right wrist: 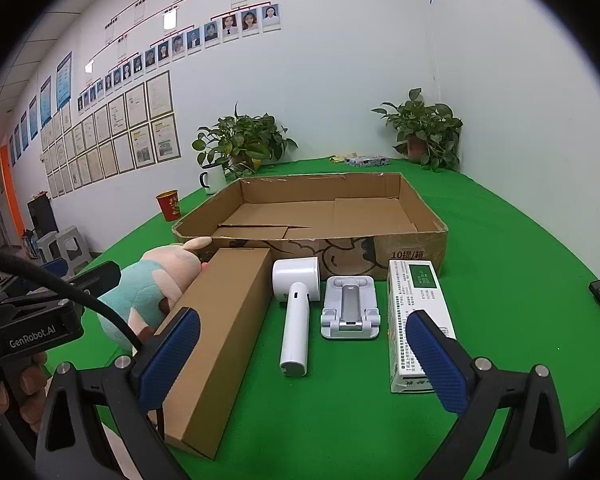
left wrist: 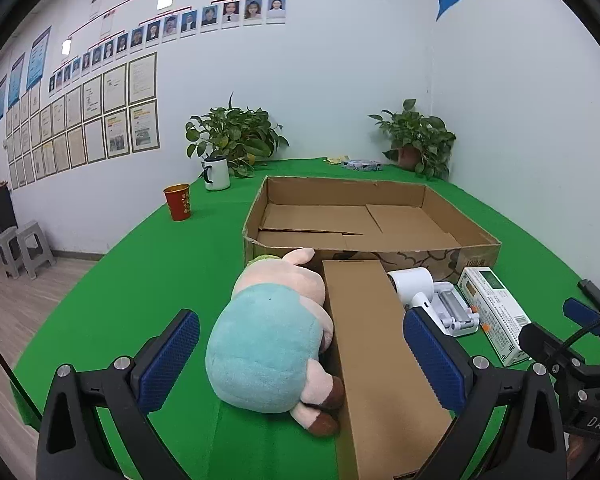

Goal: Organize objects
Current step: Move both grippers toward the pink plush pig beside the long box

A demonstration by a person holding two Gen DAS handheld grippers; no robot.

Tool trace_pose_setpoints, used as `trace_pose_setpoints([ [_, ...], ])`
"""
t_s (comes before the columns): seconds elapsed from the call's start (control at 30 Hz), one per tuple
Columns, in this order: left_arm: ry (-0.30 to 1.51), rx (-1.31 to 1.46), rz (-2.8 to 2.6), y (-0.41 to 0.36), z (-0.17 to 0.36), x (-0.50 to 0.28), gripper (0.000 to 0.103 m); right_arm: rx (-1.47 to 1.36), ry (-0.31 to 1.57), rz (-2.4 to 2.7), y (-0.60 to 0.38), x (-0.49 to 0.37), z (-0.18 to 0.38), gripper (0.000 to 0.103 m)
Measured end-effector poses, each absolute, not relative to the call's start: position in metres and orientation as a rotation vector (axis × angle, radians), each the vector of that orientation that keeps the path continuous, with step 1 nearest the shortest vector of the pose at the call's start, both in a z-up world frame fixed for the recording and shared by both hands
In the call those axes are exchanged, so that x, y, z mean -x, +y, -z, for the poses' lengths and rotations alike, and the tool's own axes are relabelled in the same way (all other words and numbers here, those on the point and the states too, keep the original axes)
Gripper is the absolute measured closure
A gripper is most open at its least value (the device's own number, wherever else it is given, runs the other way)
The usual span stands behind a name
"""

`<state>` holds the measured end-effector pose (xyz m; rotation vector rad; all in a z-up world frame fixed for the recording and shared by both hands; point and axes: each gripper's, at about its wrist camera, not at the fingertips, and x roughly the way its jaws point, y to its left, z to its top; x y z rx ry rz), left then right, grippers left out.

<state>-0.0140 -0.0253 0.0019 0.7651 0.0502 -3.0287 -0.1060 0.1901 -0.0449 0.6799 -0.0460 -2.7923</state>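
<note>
A plush pig (left wrist: 272, 332) in teal clothes lies on the green table, beside a long brown carton (left wrist: 376, 356). My left gripper (left wrist: 300, 360) is open, its pads on either side of the pig and carton, above them. In the right wrist view my right gripper (right wrist: 302, 354) is open over a white handheld device (right wrist: 296, 312), with the long carton (right wrist: 220, 340) at left and a white-green box (right wrist: 416, 320) at right. A white-grey stand (right wrist: 350, 308) lies between them. A large open cardboard tray (right wrist: 312, 216) sits behind, with nothing in it.
A red cup (left wrist: 178, 201), a white mug (left wrist: 217, 174) and two potted plants (left wrist: 236, 136) (left wrist: 416, 136) stand at the back of the table. Small packets (left wrist: 360, 165) lie near the far edge. Grey stools (left wrist: 24, 248) stand on the floor at left.
</note>
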Motion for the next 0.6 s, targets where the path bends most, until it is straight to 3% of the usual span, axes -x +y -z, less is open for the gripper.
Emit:
trace_pose_setpoints([
  [0.6, 0.067, -0.855, 3.037, -0.025, 0.004, 0.048, 0.000, -0.782, -0.048, 2.741, 0.190, 0.136, 0.055, 0.001],
])
